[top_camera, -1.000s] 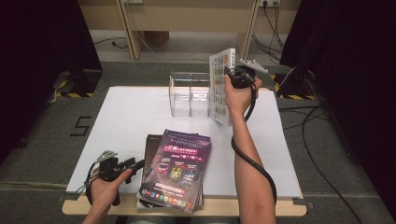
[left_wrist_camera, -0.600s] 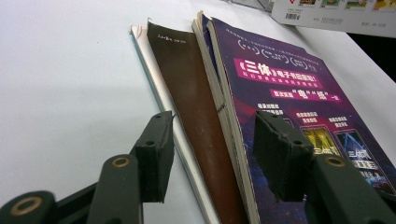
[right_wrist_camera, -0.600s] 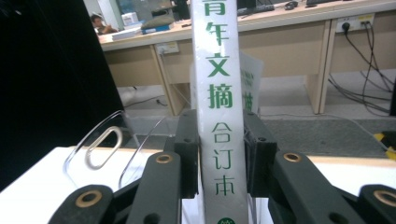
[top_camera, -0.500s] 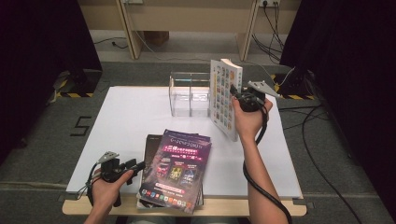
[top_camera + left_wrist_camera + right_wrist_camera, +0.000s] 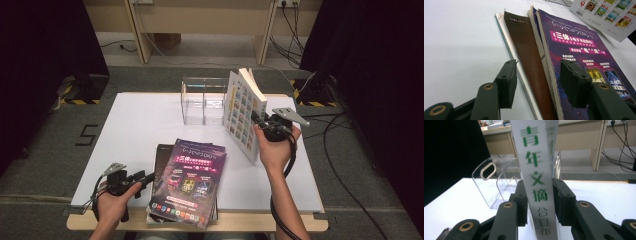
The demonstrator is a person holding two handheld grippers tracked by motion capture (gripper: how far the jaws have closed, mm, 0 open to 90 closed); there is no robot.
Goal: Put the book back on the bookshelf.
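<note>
High view: two tools work over one white worktop (image 5: 150, 125). The right tool (image 5: 260, 121) is at the far right, against one white book (image 5: 243, 112) that stands upright on its lower edge, leaning a little, with its cover of small pictures facing left. That book stands just right of the one clear rack (image 5: 204, 100), which has two compartments side by side; whether book and rack touch cannot be told. In the right gripper view the book's spine (image 5: 536, 182) with green characters rises between the two black jaws; these have just been opening, and a thin gap shows on the left side, while the right pad lies close against the book, so the tool brackets the book rather than pinching it.

The left tool (image 5: 145, 178) lies at the near left, with its jaws spread and nothing between them, pointing at the left edge of one stack (image 5: 187, 182) of flat books at the near middle of the worktop. In the left gripper view at least three books can be counted there: a purple one (image 5: 576, 50) on top, a brown one (image 5: 526, 47) under it, and a pale one (image 5: 504, 37) at the bottom. The spread jaws stand on either side of the stack's near edge, apart from it. Two hands hold the tools, one each.
</note>
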